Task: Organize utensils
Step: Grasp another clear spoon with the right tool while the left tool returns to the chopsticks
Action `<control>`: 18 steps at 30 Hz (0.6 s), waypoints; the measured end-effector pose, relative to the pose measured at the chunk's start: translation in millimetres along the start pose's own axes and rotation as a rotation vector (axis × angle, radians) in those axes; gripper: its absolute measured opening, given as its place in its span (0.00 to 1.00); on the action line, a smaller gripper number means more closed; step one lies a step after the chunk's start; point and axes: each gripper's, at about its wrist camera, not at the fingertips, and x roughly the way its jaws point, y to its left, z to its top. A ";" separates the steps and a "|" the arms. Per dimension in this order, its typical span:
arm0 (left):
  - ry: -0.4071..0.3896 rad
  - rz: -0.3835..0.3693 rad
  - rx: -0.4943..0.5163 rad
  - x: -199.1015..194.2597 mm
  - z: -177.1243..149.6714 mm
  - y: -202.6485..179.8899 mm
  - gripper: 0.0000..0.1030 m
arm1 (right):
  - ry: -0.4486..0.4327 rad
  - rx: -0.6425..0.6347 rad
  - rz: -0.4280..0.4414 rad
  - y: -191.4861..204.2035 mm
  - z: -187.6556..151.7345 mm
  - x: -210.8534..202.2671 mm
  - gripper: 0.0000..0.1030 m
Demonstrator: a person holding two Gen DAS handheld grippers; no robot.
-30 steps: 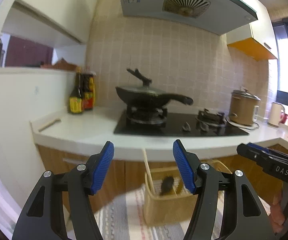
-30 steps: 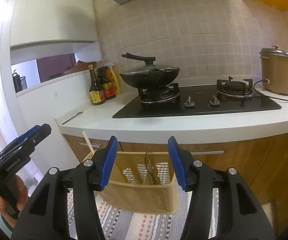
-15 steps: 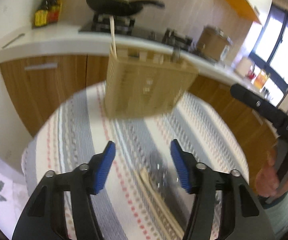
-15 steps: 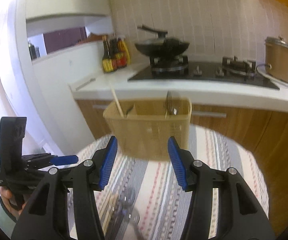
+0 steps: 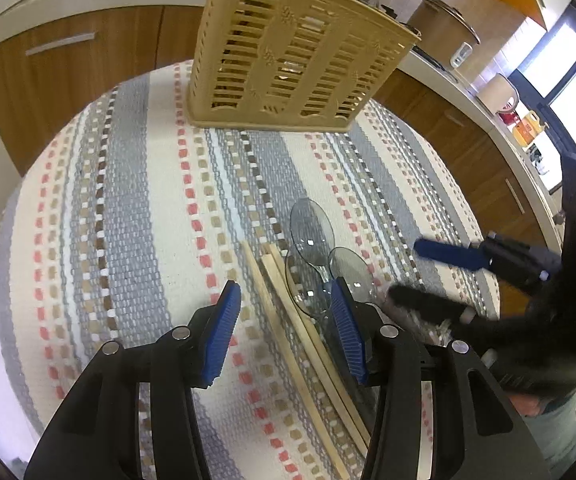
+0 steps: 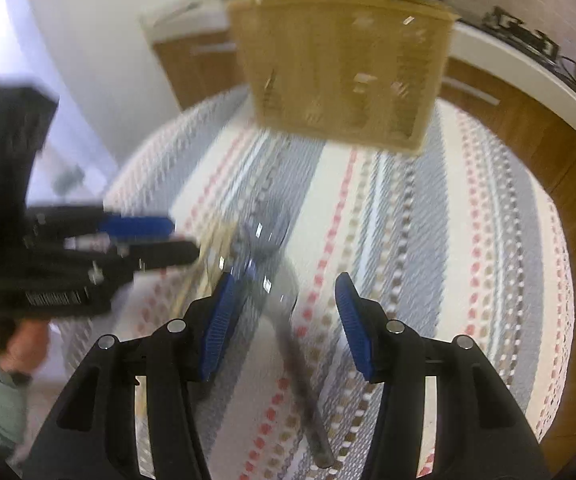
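Left gripper [image 5: 285,320] with its blue-padded fingers [image 5: 223,336] spread apart and holding nothing, above a striped woven cloth [image 5: 135,208] covering the table. Between and just ahead of the fingers lie pale wooden chopsticks [image 5: 288,320]; touching them on the right-finger side, three clear plastic spoons [image 5: 312,228] overlap, bowls pointing away. Well ahead stands a beige slotted utensil basket [image 5: 288,52], upright, with utensils dimly visible inside. Right gripper [image 6: 283,320], fingers likewise parted and empty, hovers over the same spoons, which lie by its left finger, blurred. A barcode label on the left gripper's body is visible but unreadable in the right wrist view.
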 end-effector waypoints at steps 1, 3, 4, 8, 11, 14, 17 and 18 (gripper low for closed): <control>0.001 0.000 -0.001 0.9 -0.2 0.2 0.43 | 0.014 -0.012 -0.010 3.3 -2.5 3.6 0.46; 0.002 -0.013 -0.011 2.0 0.3 1.0 0.43 | 0.033 -0.021 -0.007 6.6 -4.3 8.9 0.46; 0.002 -0.020 -0.015 4.0 1.0 1.2 0.43 | 0.042 -0.025 -0.017 7.8 -4.3 11.8 0.46; 0.015 -0.031 -0.025 7.2 2.1 2.7 0.43 | 0.101 -0.038 -0.059 10.8 -3.9 27.1 0.39; 0.031 -0.026 -0.025 11.7 7.6 2.3 0.43 | 0.119 -0.041 -0.081 9.4 -2.0 32.8 0.36; 0.044 -0.027 -0.031 16.2 10.3 3.7 0.43 | 0.118 -0.031 -0.094 6.9 -0.9 34.3 0.30; 0.056 -0.022 -0.038 22.8 13.1 5.4 0.43 | 0.118 0.019 -0.093 -4.9 0.1 32.9 0.24; 0.062 -0.019 -0.039 23.7 11.9 6.0 0.43 | 0.119 0.041 -0.112 -11.4 0.6 32.6 0.24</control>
